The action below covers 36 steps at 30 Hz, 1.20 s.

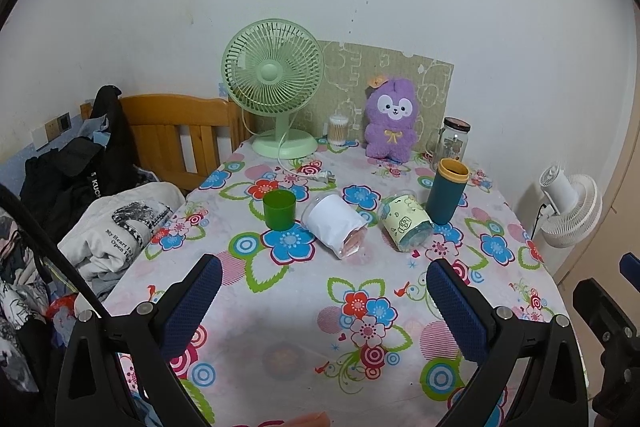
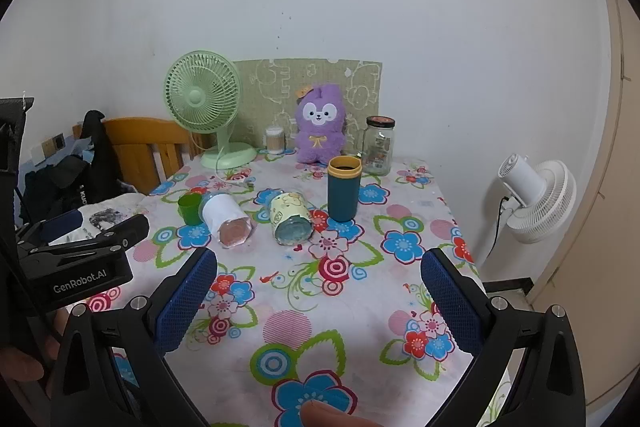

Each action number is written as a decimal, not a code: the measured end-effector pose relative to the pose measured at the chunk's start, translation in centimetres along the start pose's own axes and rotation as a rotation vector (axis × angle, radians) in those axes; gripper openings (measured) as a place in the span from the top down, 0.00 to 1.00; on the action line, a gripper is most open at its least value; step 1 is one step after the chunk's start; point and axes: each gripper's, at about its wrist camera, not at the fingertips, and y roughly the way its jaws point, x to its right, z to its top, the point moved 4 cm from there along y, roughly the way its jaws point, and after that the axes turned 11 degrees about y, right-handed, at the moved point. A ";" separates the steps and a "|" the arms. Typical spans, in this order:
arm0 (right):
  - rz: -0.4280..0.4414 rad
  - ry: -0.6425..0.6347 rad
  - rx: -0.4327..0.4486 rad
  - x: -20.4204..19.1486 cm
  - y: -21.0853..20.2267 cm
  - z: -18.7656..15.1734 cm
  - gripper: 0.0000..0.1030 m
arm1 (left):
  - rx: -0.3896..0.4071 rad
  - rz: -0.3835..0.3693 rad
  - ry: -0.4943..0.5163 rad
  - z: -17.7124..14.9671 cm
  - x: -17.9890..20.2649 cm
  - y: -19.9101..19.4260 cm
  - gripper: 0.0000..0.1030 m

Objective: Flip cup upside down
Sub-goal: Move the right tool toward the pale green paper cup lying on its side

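Only the right wrist view shows the left claw (image 2: 132,227) from outside, at the left edge, with a "GenRobot.AI" label; the left wrist view shows just a sliver of the right claw's (image 2: 320,285) body at its far right. The left view alone takes in the clothes pile (image 1: 120,227) beside the tabletop (image 1: 300,339).

Both claws hang spread wide above the near tabletop, gripping nothing; the left claw (image 1: 324,289) frames bare floral cloth.

Mid-tabletop stand four cups in a rough row: a small green cup (image 1: 279,209) upright, mouth up; a white cup (image 1: 336,225) on its side; a yellow cup (image 1: 405,225) on its side; a teal cup (image 1: 447,195) upright, with a yellow rim and dark inside.

Behind, a glass jar (image 2: 378,146) holds something I cannot make out, and a small clear tub (image 2: 275,140) holds cotton swabs.
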 end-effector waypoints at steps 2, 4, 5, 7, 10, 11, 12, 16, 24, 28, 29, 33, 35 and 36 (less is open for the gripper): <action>0.003 0.001 0.002 0.0 -0.3 0.1 0.00 | 0.004 0.001 -0.001 -0.2 0.0 0.0 0.00; 0.006 -0.003 0.002 0.0 -0.4 0.2 0.00 | 0.008 0.002 -0.001 -0.2 0.0 -0.1 0.00; 0.007 -0.006 0.003 -0.1 -0.5 0.3 0.00 | 0.009 0.003 -0.001 -0.2 0.0 -0.1 0.00; 0.009 -0.014 0.003 -0.3 -0.3 0.5 0.00 | 0.006 0.004 0.000 -0.2 0.0 0.0 0.00; 0.015 -0.018 -0.007 -0.4 0.3 0.8 0.00 | 0.000 0.004 -0.005 -0.4 -0.2 0.2 0.00; 0.018 -0.018 -0.011 -0.5 0.6 0.9 0.00 | -0.005 0.003 -0.007 -0.4 -0.3 0.4 0.00; 0.024 -0.018 -0.016 -0.5 1.0 1.1 0.00 | -0.010 0.001 -0.011 -0.3 -0.5 0.7 0.00; 0.044 -0.012 -0.055 -0.8 3.2 1.6 0.00 | -0.032 0.017 -0.016 0.1 -1.1 2.8 0.00; 0.061 -0.013 -0.165 -1.1 9.9 2.4 0.00 | -0.107 0.022 -0.032 0.5 -1.9 8.4 0.00; 0.059 -0.060 -0.205 -1.7 13.4 2.6 0.00 | -0.133 0.015 -0.027 1.0 -1.6 11.2 0.00; 0.064 -0.070 -0.216 -1.8 14.4 2.7 0.00 | -0.145 0.012 -0.025 1.1 -1.5 11.9 0.00; 0.043 -0.078 -0.276 -1.5 18.6 2.3 0.00 | -0.177 0.000 -0.020 1.3 -0.7 14.3 0.00; 0.046 -0.069 -0.314 -1.3 20.7 2.0 0.00 | -0.188 0.012 -0.011 1.3 -0.4 15.4 0.00; 0.047 -0.066 -0.330 -1.3 21.6 1.8 0.00 | -0.195 0.029 -0.004 1.4 -0.4 16.2 0.00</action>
